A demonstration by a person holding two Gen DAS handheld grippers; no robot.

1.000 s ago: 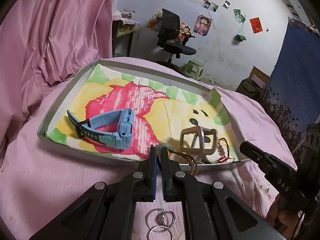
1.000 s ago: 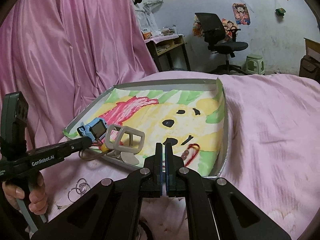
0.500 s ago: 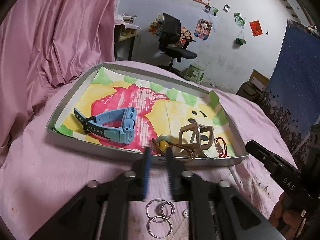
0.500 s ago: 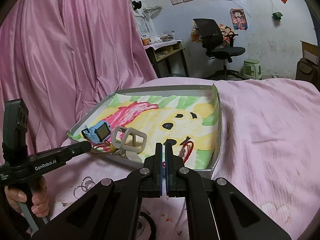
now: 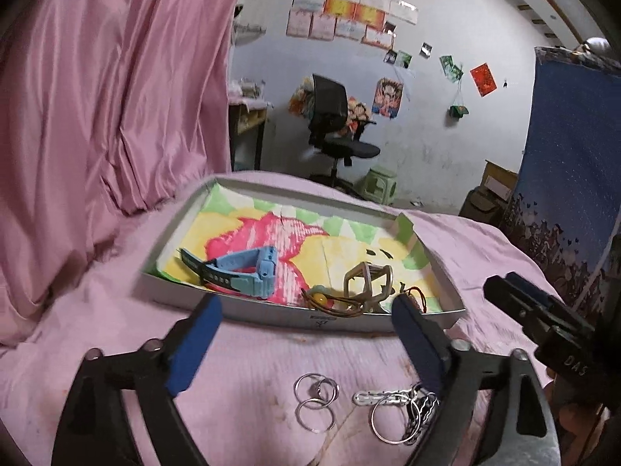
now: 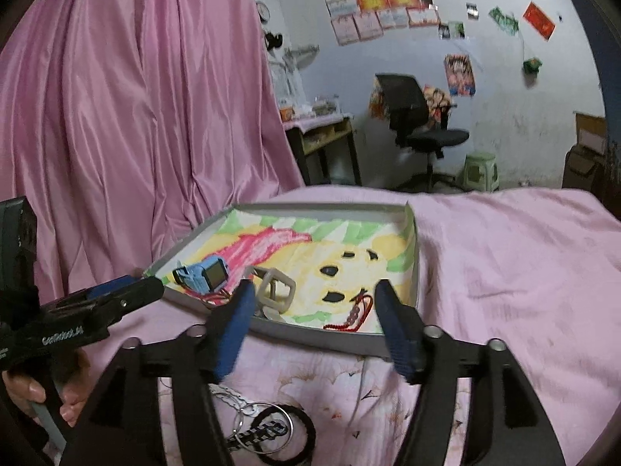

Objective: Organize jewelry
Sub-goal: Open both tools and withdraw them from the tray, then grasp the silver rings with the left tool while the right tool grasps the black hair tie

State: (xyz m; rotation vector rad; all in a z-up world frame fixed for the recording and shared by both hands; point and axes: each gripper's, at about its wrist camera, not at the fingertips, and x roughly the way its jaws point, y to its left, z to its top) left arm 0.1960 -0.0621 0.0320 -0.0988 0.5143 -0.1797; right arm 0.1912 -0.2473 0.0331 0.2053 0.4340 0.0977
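Tray (image 5: 271, 316): 2 watches, 2 bracelets | loose rings (image 5: 315, 402): 3 | both grippers opening, empty

Lived-in bedroom in home. Bed (image 6: 504, 256) under pink floral sheet fills foreground. Pink curtain (image 5: 97, 116) hangs along left side. Beyond far edge of bed: black office chair (image 5: 333, 124), cluttered desk (image 6: 322, 132) with cubbyholes, green plastic stool (image 6: 481, 171). White scuffed wall (image 5: 427, 116) carries certificates, cartoon posters (image 5: 388, 97), photos.
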